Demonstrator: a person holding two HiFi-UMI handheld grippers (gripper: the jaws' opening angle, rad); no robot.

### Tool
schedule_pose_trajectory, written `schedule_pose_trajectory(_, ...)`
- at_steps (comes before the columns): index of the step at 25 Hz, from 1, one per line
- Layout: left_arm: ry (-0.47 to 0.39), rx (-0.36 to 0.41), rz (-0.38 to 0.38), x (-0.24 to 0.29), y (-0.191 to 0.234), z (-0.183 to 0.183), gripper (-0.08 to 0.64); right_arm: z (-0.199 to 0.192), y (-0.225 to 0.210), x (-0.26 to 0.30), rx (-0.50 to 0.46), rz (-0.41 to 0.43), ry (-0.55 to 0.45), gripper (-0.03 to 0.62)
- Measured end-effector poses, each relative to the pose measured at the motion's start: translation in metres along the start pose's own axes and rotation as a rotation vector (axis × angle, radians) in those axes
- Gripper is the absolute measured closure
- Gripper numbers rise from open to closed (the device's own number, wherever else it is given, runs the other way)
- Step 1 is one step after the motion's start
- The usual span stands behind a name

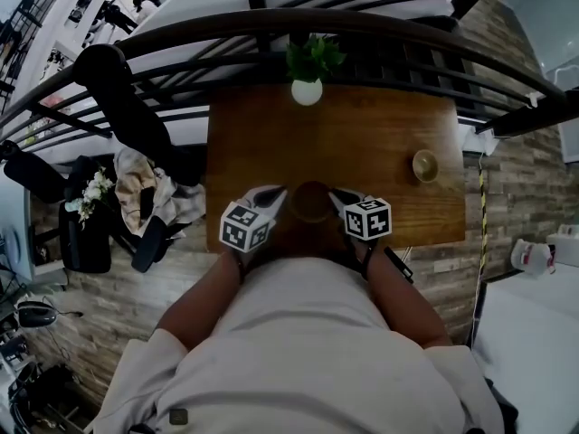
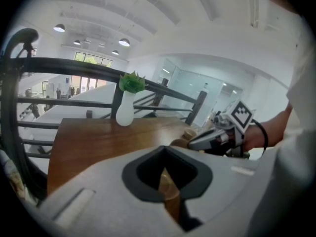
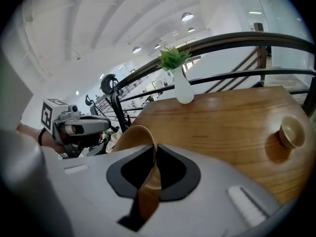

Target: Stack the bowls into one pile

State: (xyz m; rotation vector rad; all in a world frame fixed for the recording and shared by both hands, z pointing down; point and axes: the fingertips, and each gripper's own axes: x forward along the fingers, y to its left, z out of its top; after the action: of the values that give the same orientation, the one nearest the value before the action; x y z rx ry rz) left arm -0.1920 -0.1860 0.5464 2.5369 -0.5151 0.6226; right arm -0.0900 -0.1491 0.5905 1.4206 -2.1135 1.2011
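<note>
A wide brown bowl (image 1: 312, 202) hangs over the near edge of the wooden table (image 1: 362, 134), gripped from both sides. My left gripper (image 1: 277, 197) is shut on its left rim. In the left gripper view that thin rim (image 2: 167, 184) runs up between the jaws. My right gripper (image 1: 340, 197) is shut on the right rim, and the bowl's wall (image 3: 131, 135) curves up out of the jaws in the right gripper view. A smaller tan bowl (image 1: 425, 165) sits upright on the table to the right, also seen as the tan bowl (image 3: 291, 131). Each gripper sees the other across the bowl.
A white vase with a green plant (image 1: 308, 78) stands at the table's far edge, centre. A dark curved railing (image 1: 271, 25) runs behind the table. A chair with cloth and flowers (image 1: 127, 202) stands left of the table. The person's body fills the near side.
</note>
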Motion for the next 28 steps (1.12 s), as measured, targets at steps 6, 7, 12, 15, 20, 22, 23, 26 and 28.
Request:
schedule_pose_trajectory(6,0.017,-0.019,0.013,0.006,0.007,-0.012,0.555,-0.015,-0.009,0.011,0.011,0.010,0.040,0.561)
schedule_pose_trajectory(7,0.019,-0.020,0.014,0.007,0.009,-0.013,0.555,-0.017,-0.011,0.014,0.014,0.010,0.045,0.561)
schedule_pose_trajectory(12,0.034,-0.034,0.021,0.014,0.014,-0.025,0.555,-0.025,-0.018,0.022,0.023,0.010,0.061,0.561)
schedule_pose_trajectory(15,0.045,-0.041,0.021,0.020,0.016,-0.031,0.555,-0.027,-0.022,0.029,0.026,0.012,0.072,0.560)
schedule_pose_trajectory(20,0.061,-0.058,0.020,0.029,0.022,-0.041,0.555,-0.032,-0.029,0.039,0.034,0.014,0.087,0.560)
schedule_pose_trajectory(22,0.070,-0.071,0.023,0.032,0.026,-0.047,0.555,-0.035,-0.032,0.044,0.039,0.016,0.098,0.560)
schedule_pose_trajectory(23,0.075,-0.077,0.024,0.034,0.028,-0.051,0.555,-0.037,-0.033,0.047,0.042,0.019,0.102,0.560)
schedule_pose_trajectory(26,0.090,-0.090,0.024,0.039,0.033,-0.060,0.555,-0.040,-0.035,0.056,0.044,0.027,0.112,0.560)
schedule_pose_trajectory(28,0.097,-0.099,0.027,0.041,0.037,-0.066,0.555,-0.041,-0.037,0.061,0.039,0.029,0.116,0.560)
